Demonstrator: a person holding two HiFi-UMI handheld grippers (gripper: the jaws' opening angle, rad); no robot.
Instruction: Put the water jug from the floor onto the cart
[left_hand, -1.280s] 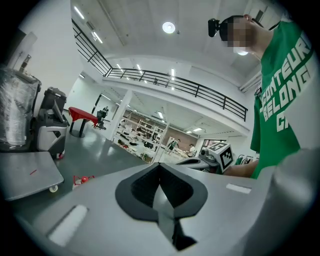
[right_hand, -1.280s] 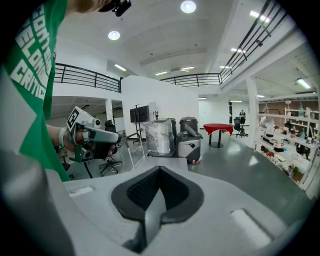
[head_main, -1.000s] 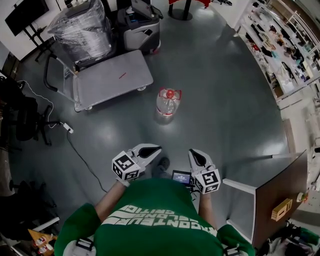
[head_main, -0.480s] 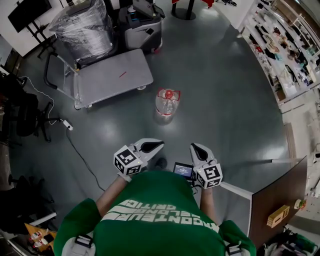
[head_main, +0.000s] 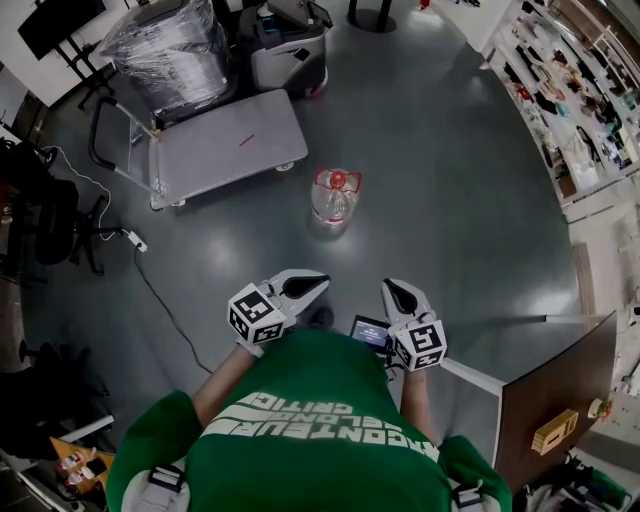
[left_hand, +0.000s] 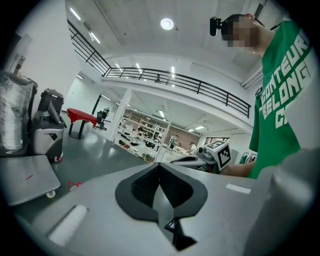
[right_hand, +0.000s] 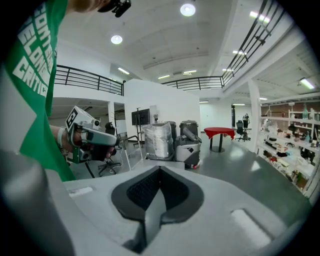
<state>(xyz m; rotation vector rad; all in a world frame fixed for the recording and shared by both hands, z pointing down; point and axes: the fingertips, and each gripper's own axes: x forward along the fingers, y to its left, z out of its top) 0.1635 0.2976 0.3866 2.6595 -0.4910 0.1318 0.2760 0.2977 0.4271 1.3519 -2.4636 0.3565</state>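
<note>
The clear water jug (head_main: 333, 198) with a red cap and red handle stands upright on the grey floor. Just beyond it, up and to the left, is the flat grey cart (head_main: 225, 145), with its push handle (head_main: 100, 140) at the far left. My left gripper (head_main: 318, 281) and right gripper (head_main: 391, 288) are held side by side in front of my chest, well short of the jug, both shut with nothing between the jaws. In the left gripper view the shut jaws (left_hand: 160, 167) fill the bottom and the cart's corner (left_hand: 25, 180) shows at the left. The right gripper (right_hand: 160, 170) looks toward the room's back.
A plastic-wrapped pallet load (head_main: 170, 50) and a grey machine (head_main: 285, 45) stand behind the cart. A cable (head_main: 150, 290) runs over the floor at the left near a black chair (head_main: 55, 220). A brown desk (head_main: 550, 390) is at my right; shelves (head_main: 590, 110) line the far right.
Both grippers have drifted a little forward with the person, toward the jug. Both remain shut and empty. The jug and cart have not moved.
</note>
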